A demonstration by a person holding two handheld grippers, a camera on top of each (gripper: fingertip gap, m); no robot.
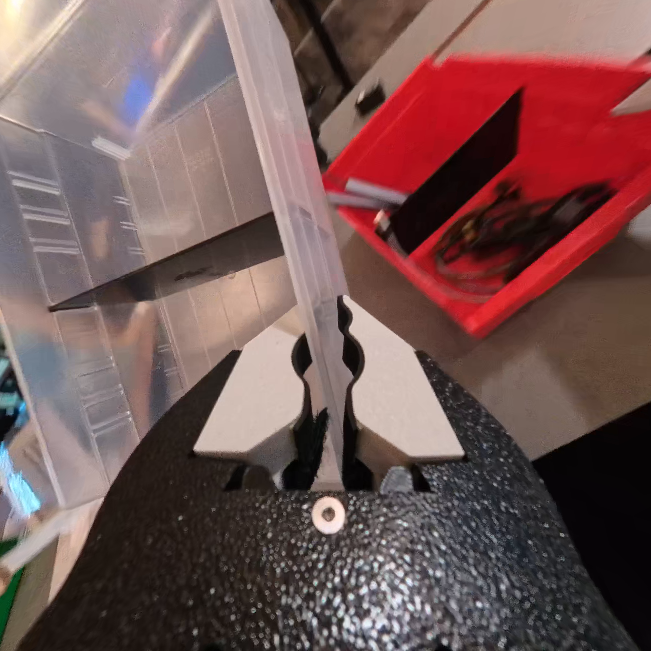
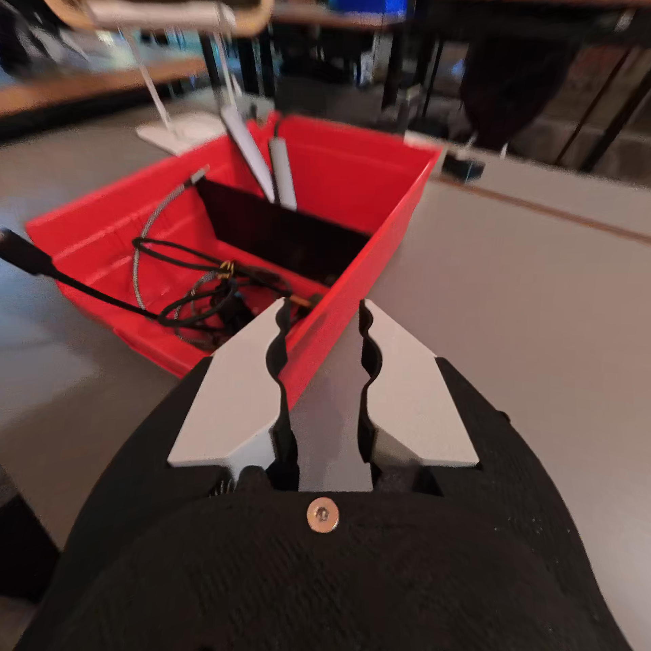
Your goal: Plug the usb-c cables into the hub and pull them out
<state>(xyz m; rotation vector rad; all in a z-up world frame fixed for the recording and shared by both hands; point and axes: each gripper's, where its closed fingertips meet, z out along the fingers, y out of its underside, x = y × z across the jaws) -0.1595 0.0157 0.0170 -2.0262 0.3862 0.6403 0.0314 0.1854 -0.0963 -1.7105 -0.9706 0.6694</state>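
My left tool (image 1: 326, 338) is clamped on the edge of a clear plastic bin (image 1: 141, 183) that fills the left of its frame. My right tool (image 2: 322, 310) has its fingers apart, holding nothing, low in the middle of its frame. The cables (image 2: 197, 281) and 2 gray hubs (image 2: 281, 172) lie in the red bin (image 2: 345, 176) on the desk (image 2: 510, 281), upper middle.

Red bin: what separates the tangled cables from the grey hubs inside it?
In the right wrist view, a black divider stands across the red bin, with the cables on its near side and the hubs leaning behind it.
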